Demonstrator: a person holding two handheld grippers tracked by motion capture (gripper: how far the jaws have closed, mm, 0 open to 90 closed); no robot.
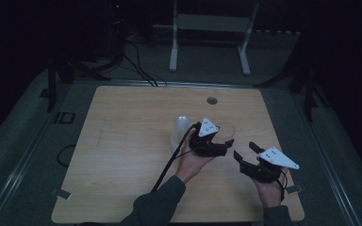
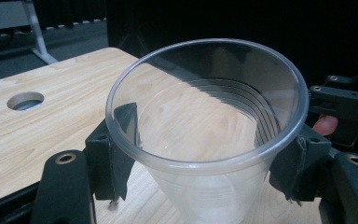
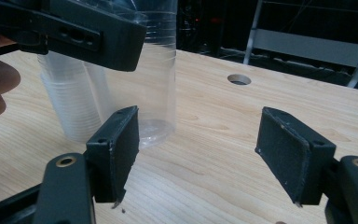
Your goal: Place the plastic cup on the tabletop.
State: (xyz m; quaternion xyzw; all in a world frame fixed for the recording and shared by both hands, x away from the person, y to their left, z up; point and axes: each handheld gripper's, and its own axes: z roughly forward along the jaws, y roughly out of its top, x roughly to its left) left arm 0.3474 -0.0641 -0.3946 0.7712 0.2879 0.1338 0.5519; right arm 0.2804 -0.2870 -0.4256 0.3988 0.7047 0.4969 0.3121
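Left gripper is clamped on a clear plastic cup: in the left gripper view both black pads press the cup's wall from opposite sides just under the rim, one on each side, cup upright between the jaws, mouth open toward the camera. Jaws stand only as wide as the cup. High view puts the left gripper near table centre, with the cup at its tip, faint and hard to make out there.

Just beside the left gripper, on its far-left side in the high view, stands a stack of clear cups, upright on the wood. In the right gripper view that stack sits behind the left gripper's black body, with the held cup next to it; cannot tell whether its base touches the tabletop or hangs just above.

Right gripper: jaws wide apart, nothing between the pads, bare wood under them. In the high view it sits near the left one, apart from it, jaws aimed toward the cup.

A round hole lies in the table beyond both grippers.
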